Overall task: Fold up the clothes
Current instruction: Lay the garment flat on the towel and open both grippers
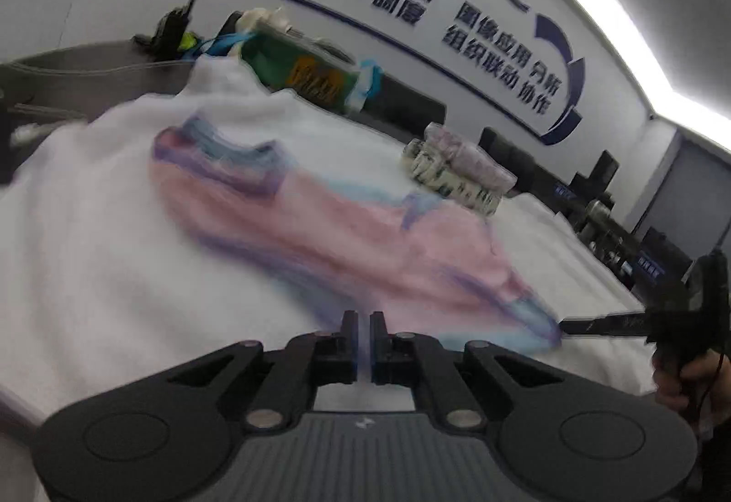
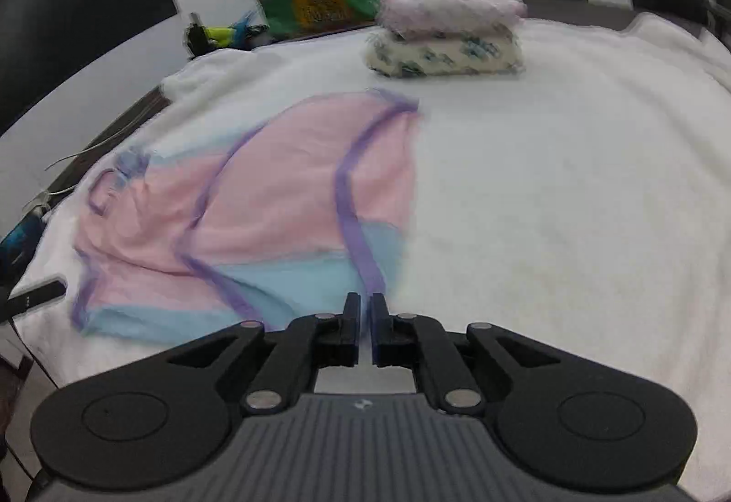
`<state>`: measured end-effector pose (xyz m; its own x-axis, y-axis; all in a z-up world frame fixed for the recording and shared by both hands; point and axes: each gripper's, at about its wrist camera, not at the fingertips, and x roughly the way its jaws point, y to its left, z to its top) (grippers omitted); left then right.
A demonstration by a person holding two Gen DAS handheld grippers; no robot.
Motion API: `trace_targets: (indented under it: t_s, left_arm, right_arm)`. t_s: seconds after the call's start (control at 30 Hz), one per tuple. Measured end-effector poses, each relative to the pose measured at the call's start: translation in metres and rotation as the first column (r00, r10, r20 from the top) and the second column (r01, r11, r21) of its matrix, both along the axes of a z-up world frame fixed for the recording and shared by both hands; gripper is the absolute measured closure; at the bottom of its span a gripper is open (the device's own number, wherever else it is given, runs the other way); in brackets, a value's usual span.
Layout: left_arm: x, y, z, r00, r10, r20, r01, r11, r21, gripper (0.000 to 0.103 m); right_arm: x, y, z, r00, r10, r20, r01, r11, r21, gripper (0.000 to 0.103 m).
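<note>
Currently in hand: spreading one piece flat before the first fold, judging by the lie of the cloth; both views smeared by blur.
Next move: likely needs the near hem drawn taut and level, both corners kept in hand, then the near edge carried over toward the far edge without dragging the rest askew.
White cover (image 2: 571, 205): spread over the whole table, soft and slightly rumpled, bare on the right half.
Pink and blue garment (image 2: 283, 182): lying open on the left half of the cover, near edge just at the grippers, far edge well short of the folded stack; pink body, pale blue panels along the near hem, wrinkled and not yet folded.
Folded stack (image 2: 447, 36): two finished pieces, one on top of the other, at the far side, well apart from the garment.
Left gripper (image 1: 364, 319): jaws closed to a slit, a pinkish-purple sliver of the garment pinched between them at the near left hem.
Right gripper (image 2: 364, 301): jaws narrow, tips at the near right blue corner; cannot tell whether cloth is caught or merely touched.
Purple trim (image 2: 347, 200): thin binding along the seams and hems, running straight down to the right gripper's tips.
</note>
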<state>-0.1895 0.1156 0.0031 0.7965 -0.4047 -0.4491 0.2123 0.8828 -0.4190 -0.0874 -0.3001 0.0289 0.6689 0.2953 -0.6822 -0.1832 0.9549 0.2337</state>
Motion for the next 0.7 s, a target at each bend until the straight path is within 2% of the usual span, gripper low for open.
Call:
trace_targets:
  t_s: [0.03, 0.07, 0.1, 0.13, 0.2, 0.4, 0.53, 0.6, 0.63, 0.67, 0.7]
  left_arm:
    - [-0.004, 0.005, 0.005, 1.0, -0.003, 0.014, 0.003, 1.0, 0.0, 0.093]
    - [-0.005, 0.009, 0.012, 0.999, 0.0, 0.034, 0.0, 1.0, -0.007, 0.081]
    - [-0.006, 0.013, 0.019, 0.999, 0.003, 0.053, -0.003, 1.0, -0.015, 0.075]
    - [-0.006, 0.014, 0.025, 0.998, 0.003, 0.07, -0.002, 1.0, -0.022, 0.065]
    - [0.012, 0.007, 0.035, 0.997, -0.01, 0.081, 0.011, 1.0, -0.01, 0.061]
    - [0.089, -0.011, 0.066, 0.998, 0.037, 0.05, -0.045, 0.983, 0.179, 0.06]
    - [0.15, -0.015, 0.068, 0.997, 0.057, -0.046, -0.042, 0.959, 0.281, 0.054]
    - [0.179, -0.017, 0.066, 0.992, 0.079, -0.098, -0.042, 0.943, 0.331, 0.056]
    - [0.189, -0.018, 0.058, 0.986, 0.102, -0.131, -0.05, 0.935, 0.352, 0.059]
    - [0.197, -0.018, 0.051, 0.982, 0.106, -0.156, -0.046, 0.936, 0.348, 0.066]
    - [0.202, -0.017, 0.046, 0.98, 0.104, -0.171, -0.044, 0.945, 0.324, 0.072]
  right_arm:
    - [-0.005, -0.008, -0.001, 0.999, -0.03, 0.014, 0.03, 1.0, 0.004, 0.085]
    - [-0.004, -0.013, 0.004, 0.998, -0.043, 0.045, 0.043, 0.999, 0.004, 0.065]
    - [-0.003, -0.017, 0.01, 0.996, -0.054, 0.077, 0.054, 0.999, 0.004, 0.057]
    - [-0.002, -0.022, 0.015, 0.992, -0.065, 0.109, 0.065, 0.998, 0.005, 0.053]
    - [0.015, -0.015, 0.018, 0.989, -0.046, 0.14, 0.051, 0.998, -0.031, 0.053]
    - [0.108, 0.006, 0.012, 0.987, -0.008, 0.158, 0.031, 0.99, -0.14, 0.053]
    - [0.174, 0.02, -0.004, 0.994, 0.02, 0.106, -0.001, 0.983, -0.184, 0.053]
    - [0.193, 0.02, -0.013, 0.997, 0.007, 0.071, 0.005, 0.986, -0.165, 0.053]
    - [0.2, 0.022, -0.019, 0.999, 0.016, 0.051, -0.007, 0.986, -0.167, 0.064]
    - [0.201, 0.024, -0.024, 0.999, 0.016, 0.038, -0.01, 0.986, -0.168, 0.094]
    - [0.199, 0.027, -0.025, 0.999, 0.019, 0.051, -0.009, 0.981, -0.193, 0.098]
